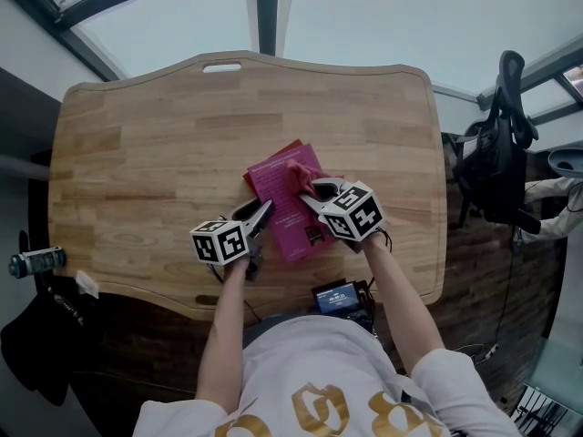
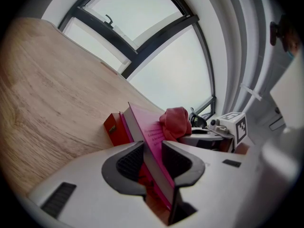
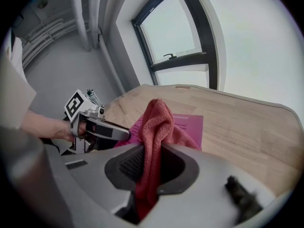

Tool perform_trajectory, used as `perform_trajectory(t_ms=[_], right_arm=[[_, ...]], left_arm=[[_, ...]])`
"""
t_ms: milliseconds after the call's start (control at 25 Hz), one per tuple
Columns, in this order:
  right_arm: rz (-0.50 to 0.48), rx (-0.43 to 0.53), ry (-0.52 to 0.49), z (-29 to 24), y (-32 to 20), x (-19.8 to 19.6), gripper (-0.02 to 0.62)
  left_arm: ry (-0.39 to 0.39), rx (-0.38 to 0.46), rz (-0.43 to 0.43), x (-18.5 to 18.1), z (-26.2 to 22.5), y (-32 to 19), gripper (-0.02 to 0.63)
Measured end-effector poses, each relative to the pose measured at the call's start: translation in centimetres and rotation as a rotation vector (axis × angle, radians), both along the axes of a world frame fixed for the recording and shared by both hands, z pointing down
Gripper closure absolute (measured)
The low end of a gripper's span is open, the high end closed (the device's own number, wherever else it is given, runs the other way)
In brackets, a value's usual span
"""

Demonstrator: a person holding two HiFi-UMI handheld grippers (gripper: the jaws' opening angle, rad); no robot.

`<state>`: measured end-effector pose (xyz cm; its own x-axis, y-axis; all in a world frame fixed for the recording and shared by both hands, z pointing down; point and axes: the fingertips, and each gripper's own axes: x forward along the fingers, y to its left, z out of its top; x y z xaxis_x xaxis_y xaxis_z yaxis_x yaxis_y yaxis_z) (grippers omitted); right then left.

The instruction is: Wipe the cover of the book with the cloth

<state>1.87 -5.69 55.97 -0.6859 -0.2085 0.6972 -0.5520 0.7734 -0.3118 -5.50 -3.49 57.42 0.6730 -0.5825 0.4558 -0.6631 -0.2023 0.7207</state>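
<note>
We see a pale wooden tabletop (image 1: 137, 153) below bright, dark-framed windows (image 1: 364, 7); a black office chair (image 1: 496, 157) stands at the frame's right on dark wooden floor (image 1: 474, 280).

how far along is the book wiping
Done: left claw clamps the magenta book by its edge, right claw grips the red cloth. In hand: cloth appears to rest on the cover. Left: wiping across it; how much is already wiped can't be told.

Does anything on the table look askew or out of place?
Slightly: the pink book lies at an angle to the table edge and sits askew on a red object beneath, which peeks out at one corner. Nothing looks spilled or damaged.
</note>
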Motion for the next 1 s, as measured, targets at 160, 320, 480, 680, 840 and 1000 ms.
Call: perform_trajectory(t_ms=[160, 320, 480, 680, 840, 1000], right_arm=[[-0.001, -0.002, -0.002, 0.0, -0.1, -0.1, 0.523], [-0.003, -0.006, -0.001, 0.0, -0.3, -0.2, 0.523], [-0.008, -0.005, 0.002, 0.0, -0.6, -0.4, 0.523], [-0.002, 0.001, 0.004, 0.0, -1.2, -0.5, 0.523], [0.005, 0.009, 0.006, 0.0, -1.4, -0.6, 0.523], [0.003, 0.011, 0.004, -0.1, -1.3, -0.7, 0.523]], left_arm=[[0.001, 0.001, 0.0, 0.0, 0.0, 0.0, 0.481], [0.003, 0.003, 0.001, 0.0, -0.1, 0.0, 0.481], [0.001, 0.005, 0.003, 0.0, 0.0, 0.0, 0.48], [0.001, 0.005, 0.003, 0.0, -0.1, 0.0, 0.48], [0.004, 0.005, 0.001, 0.0, -0.1, 0.0, 0.48], [0.005, 0.005, -0.005, -0.1, 0.0, 0.0, 0.48]])
